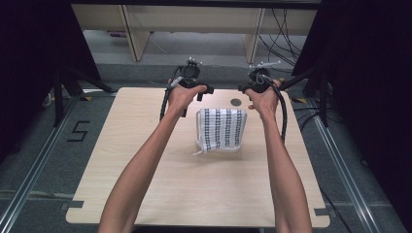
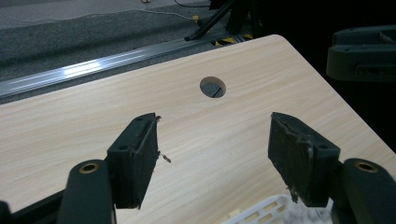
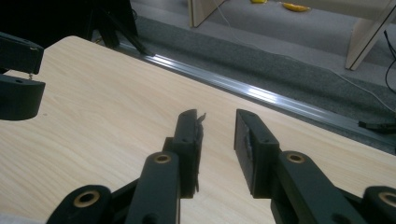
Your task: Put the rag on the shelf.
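Observation:
A white cloth with rows of black marks lies folded on the light wooden table, just past its middle. Both hands hold grippers above the cloth's far edge. My left gripper is over its far left corner, jaws pointing right. In the left gripper view they stand wide apart with nothing between them, and a white cloth edge peeks in below. My right gripper is over the far right corner, jaws pointing left. In the right gripper view it is open by a narrow gap over bare wood.
A round cable hole sits in the table near the far edge, between the grippers. Beyond the table are a metal floor rail, black stand legs, wooden furniture legs and loose cables.

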### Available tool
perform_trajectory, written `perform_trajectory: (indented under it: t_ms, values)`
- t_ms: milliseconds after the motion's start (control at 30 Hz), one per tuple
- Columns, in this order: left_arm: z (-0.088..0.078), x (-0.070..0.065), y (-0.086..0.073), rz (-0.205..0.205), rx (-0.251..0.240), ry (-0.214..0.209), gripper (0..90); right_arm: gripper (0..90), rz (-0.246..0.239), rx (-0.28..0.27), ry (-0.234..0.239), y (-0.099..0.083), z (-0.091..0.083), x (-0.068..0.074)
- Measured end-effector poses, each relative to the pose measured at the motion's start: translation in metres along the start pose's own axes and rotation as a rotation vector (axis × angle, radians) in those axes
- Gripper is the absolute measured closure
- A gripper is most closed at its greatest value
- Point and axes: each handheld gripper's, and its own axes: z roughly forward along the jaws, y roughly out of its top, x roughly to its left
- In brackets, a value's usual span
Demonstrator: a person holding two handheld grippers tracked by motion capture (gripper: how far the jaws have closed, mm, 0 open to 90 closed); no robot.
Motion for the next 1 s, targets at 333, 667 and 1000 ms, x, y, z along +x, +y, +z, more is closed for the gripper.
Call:
perform_trajectory:
  t_ms: [333,667,1000]
  values:
    - [-0.008,0.002,0.000,0.004,0.000,-0.011,33.4,65.8,-0.009,-0.021,-0.005,0.002,-0.013,-0.005]
    - [-0.022,0.006,-0.002,0.014,-0.017,-0.017,33.1,59.2,-0.012,-0.042,0.003,0.004,-0.029,-0.002]
    - [-0.045,-0.002,-0.005,0.052,-0.043,-0.042,31.5,52.7,0.002,-0.064,0.037,-0.002,-0.042,0.002]
